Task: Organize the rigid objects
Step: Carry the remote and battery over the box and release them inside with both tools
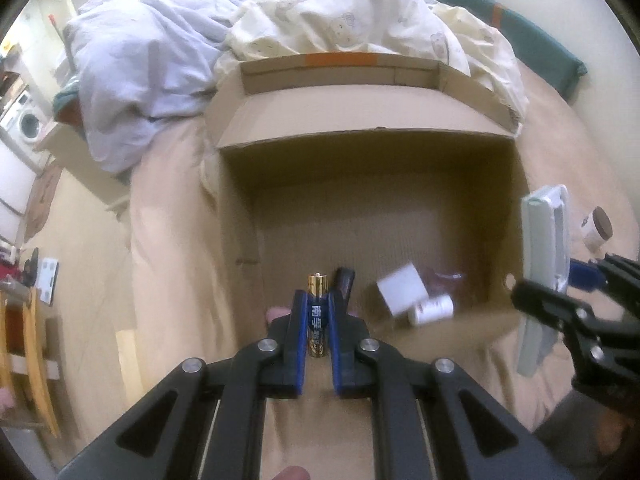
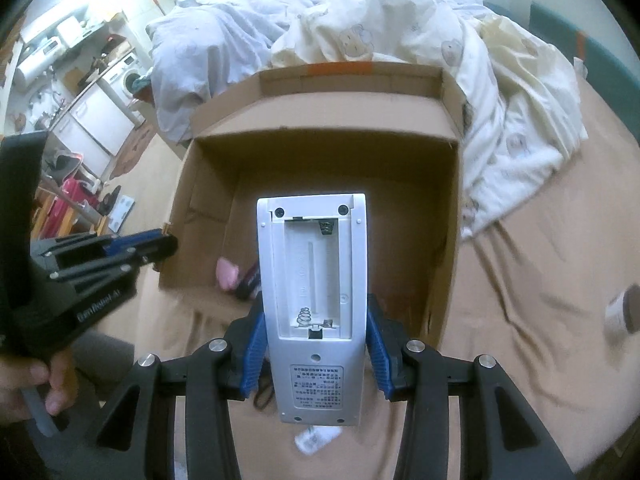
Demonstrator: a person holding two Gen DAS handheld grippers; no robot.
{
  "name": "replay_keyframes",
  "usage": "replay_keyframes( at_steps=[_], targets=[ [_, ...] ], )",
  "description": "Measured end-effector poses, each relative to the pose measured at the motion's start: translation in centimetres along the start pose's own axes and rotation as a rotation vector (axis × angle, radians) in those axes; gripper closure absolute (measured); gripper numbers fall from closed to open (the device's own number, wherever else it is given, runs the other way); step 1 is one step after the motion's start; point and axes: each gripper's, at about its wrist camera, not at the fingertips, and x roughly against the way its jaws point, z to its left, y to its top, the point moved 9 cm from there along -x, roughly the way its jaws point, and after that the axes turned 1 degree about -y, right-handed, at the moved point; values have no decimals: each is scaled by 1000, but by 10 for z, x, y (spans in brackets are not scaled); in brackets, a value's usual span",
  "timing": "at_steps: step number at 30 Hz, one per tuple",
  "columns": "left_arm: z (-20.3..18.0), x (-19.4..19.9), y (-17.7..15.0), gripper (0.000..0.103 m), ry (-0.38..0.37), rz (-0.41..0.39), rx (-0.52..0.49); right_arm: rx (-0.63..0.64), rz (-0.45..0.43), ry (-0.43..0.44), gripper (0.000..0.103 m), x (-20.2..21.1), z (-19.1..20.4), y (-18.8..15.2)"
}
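We see box (image 1: 360, 112) on bed (image 1: 172, 240); bedding (image 1: 200, 40) behind box; jar (image 1: 596, 228) right of box; small bottle (image 1: 434, 309) inside box.

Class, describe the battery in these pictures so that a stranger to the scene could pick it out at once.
Find the open brown cardboard box on the tan-sheeted bed. At its near edge, the left gripper holds a gold and dark blue cylindrical battery upright between its blue-padded jaws. Unlike the white rounded bottle and white cube lying in the box, it is metallic and clamped.
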Motion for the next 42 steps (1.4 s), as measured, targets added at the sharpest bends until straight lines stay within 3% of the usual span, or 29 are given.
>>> replay_keyframes(
  at_steps=[7,13,27,42],
  targets=[
    [-13,-37,14,94,-15,9,-17,-12,0,-16,56,-39,-9,28],
    [-26,-62,7,94,-35,50,-42,-112,42,72,56,-74,-19,24],
    [-19,-94,1,94,39,76,-73,-83,82,-11,56,-108,-30,13],
    [-36,-120,-7,94,82,131,-127,-61,120,-38,56,-121,-20,5]
  ],
)
